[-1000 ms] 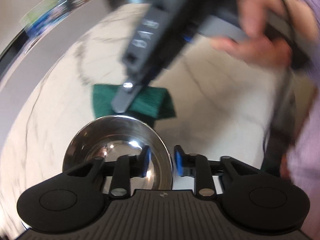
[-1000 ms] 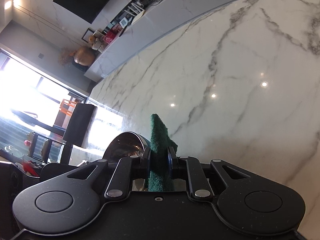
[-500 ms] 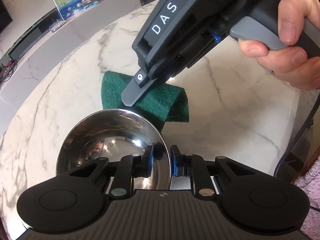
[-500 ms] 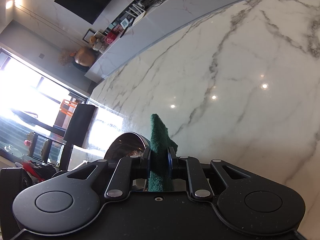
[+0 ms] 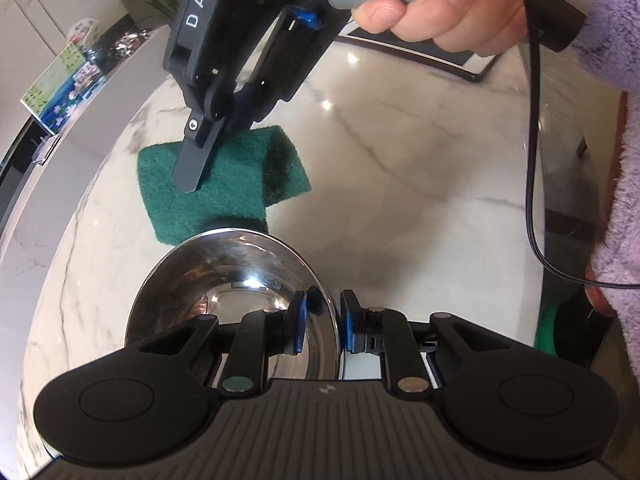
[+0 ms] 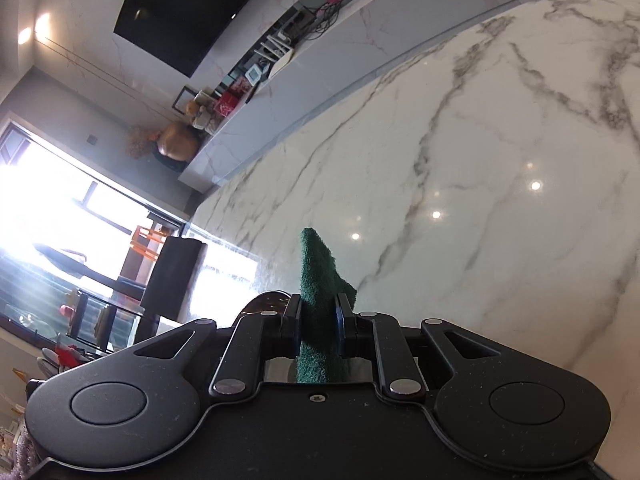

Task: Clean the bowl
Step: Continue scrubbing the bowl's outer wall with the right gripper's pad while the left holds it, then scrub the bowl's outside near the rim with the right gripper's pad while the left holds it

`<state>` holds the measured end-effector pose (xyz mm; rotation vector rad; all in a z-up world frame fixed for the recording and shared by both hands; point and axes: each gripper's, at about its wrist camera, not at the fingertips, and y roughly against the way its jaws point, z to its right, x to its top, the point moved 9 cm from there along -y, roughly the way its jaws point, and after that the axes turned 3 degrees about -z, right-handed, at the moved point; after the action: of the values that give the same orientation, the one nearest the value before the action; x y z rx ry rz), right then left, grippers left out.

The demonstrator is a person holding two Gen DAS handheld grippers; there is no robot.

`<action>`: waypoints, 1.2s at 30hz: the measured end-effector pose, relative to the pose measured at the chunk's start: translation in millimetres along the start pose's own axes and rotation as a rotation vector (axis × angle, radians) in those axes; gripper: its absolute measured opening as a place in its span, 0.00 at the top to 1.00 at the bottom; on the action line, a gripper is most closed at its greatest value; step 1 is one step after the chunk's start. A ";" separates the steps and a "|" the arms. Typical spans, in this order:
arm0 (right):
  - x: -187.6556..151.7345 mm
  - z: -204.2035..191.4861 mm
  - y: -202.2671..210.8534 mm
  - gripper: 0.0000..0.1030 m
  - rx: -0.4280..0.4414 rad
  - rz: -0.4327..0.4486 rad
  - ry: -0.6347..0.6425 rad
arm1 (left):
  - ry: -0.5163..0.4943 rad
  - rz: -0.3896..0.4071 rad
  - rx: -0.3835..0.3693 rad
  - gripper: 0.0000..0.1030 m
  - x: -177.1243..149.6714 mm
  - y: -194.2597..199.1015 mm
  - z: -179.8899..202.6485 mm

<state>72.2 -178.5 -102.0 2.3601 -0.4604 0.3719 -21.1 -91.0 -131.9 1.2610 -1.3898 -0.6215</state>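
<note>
A shiny steel bowl (image 5: 224, 292) stands on the white marble table (image 5: 420, 184). My left gripper (image 5: 324, 326) is shut on its right rim, one blue pad inside the wall and one outside. Just beyond the bowl, a folded green scouring pad (image 5: 240, 188) hangs in my right gripper, whose grey finger (image 5: 196, 160) lies across it. In the right wrist view the right gripper (image 6: 318, 320) is shut on that green pad (image 6: 316, 276), which sticks up between the fingers. A sliver of the bowl (image 6: 264, 300) shows behind the left finger there.
A hand (image 5: 440, 12) in a purple fuzzy sleeve (image 5: 616, 200) holds the right gripper's handle, and a black cable (image 5: 532, 160) hangs from it. The table's curved edge (image 5: 80, 184) runs at left. A sideboard (image 6: 280, 92) with clutter stands beyond the table.
The left jaws have narrowed onto the bowl's rim and the left view has rolled. The right gripper with the pad sits higher in that view. The right wrist view has barely changed.
</note>
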 end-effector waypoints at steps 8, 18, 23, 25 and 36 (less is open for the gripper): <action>-9.7 -2.7 -12.6 0.86 -0.036 -0.060 0.033 | 0.004 0.006 -0.008 0.84 -0.5 -2.6 0.6; -2.1 -4.8 1.1 0.86 -0.010 0.001 0.015 | -0.002 0.002 -0.010 0.84 -1.4 -4.4 -1.2; -1.3 -4.6 2.6 0.86 -0.008 0.007 0.013 | 0.003 0.002 -0.008 0.84 -1.6 -4.7 -2.2; -2.4 -5.5 0.7 0.86 -0.008 0.001 0.016 | 0.004 0.002 -0.009 0.84 -3.1 -4.0 -1.2; -12.2 -2.8 -16.0 0.86 -0.048 -0.066 0.031 | 0.022 -0.002 -0.018 0.83 -2.9 -5.2 -3.4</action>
<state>67.6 -162.7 -113.9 2.3135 -0.3723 0.3627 -16.7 -88.9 -136.7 1.2521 -1.3620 -0.6185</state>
